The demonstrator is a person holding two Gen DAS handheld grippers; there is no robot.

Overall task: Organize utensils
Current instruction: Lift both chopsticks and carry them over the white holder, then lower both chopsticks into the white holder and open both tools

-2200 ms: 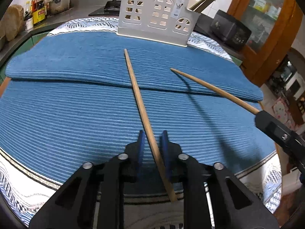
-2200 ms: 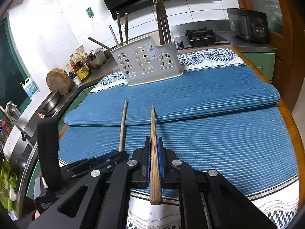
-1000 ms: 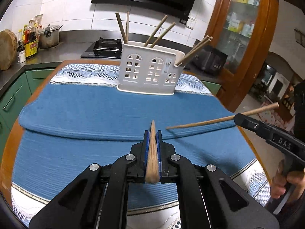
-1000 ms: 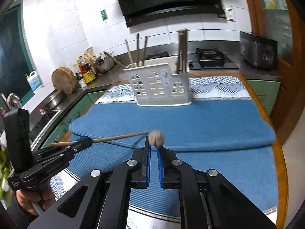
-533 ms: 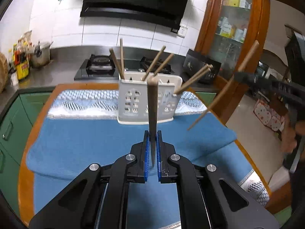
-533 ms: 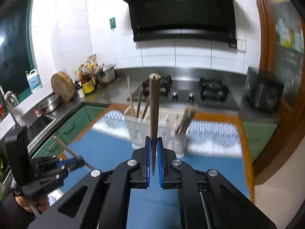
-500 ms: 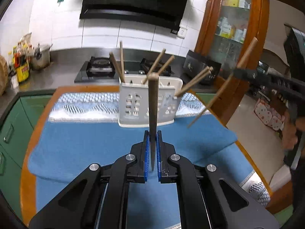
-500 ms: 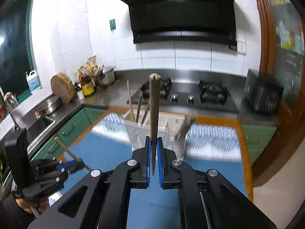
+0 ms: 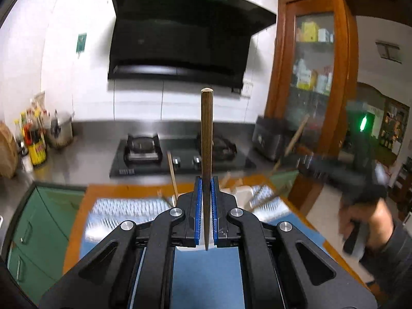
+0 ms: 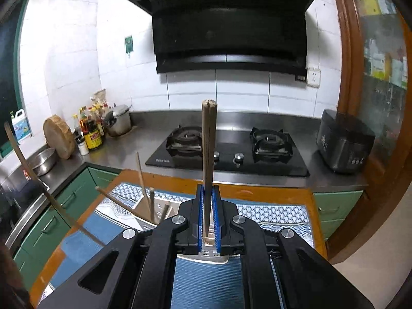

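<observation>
My left gripper (image 9: 206, 200) is shut on a wooden chopstick (image 9: 206, 139) that stands upright between its blue pads. Its thin tip hangs just over the white utensil holder (image 9: 242, 193), which is mostly hidden behind the jaws. My right gripper (image 10: 208, 208) is shut on a second chopstick (image 10: 208, 159), also upright, directly above the holder (image 10: 213, 253). Several chopsticks (image 10: 144, 188) stand in the holder's left part. The right gripper shows blurred in the left wrist view (image 9: 334, 170), and the left-held chopstick shows at the left in the right wrist view (image 10: 38, 180).
The holder stands on a blue ribbed cloth (image 10: 206, 283) on a round wooden table (image 10: 257, 190). Behind are a steel counter with a gas hob (image 10: 226, 152), a range hood, a black cooker (image 10: 345, 144), bottles and a pot (image 10: 118, 123) at left, and a wooden cabinet (image 9: 316, 77) at right.
Both grippers lifted chopsticks off the blue cloth, turned them upright and moved forward over the holder. The holder now sits right under the jaws in both views.
</observation>
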